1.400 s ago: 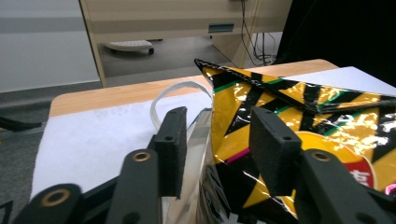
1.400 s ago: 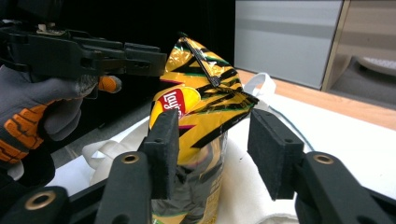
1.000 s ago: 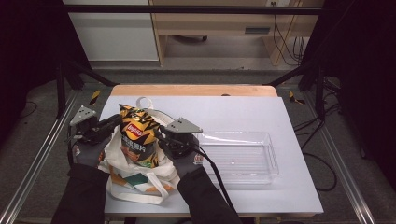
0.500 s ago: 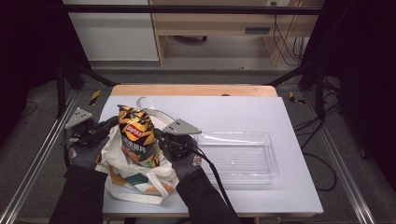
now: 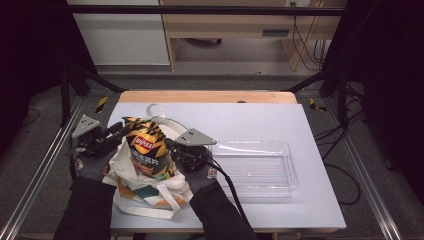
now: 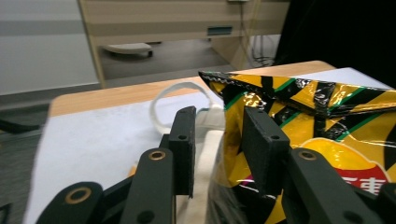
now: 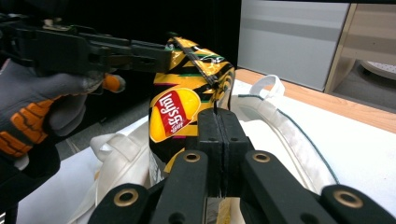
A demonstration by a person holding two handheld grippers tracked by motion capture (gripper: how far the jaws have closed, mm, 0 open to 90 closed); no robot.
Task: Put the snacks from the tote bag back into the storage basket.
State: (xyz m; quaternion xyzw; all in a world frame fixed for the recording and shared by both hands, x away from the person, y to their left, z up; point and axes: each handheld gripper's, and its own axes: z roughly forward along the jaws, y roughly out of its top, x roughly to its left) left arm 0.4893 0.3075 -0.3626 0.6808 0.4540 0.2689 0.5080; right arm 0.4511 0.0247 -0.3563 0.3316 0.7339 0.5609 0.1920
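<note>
Left gripper (image 6: 217, 144) jaws just parted beside upright yellow-and-black foil crisp packet (image 5: 146, 150) standing in white cloth tote bag (image 5: 122, 187), right gripper (image 7: 219, 140) clamped on bag rim: packet seemingly released, ready for withdrawal.

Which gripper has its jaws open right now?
The left gripper: its jaws stand apart, having just been opening, one pad beside the chip bag. The right gripper is pinched shut on the tote bag's rim.

a clear plastic tray (image 5: 260, 167) is set on the white table top (image 5: 280, 120), a wooden strip (image 5: 205, 96) is seen along its far edge, and cabinets (image 5: 120, 35) are placed beyond.
</note>
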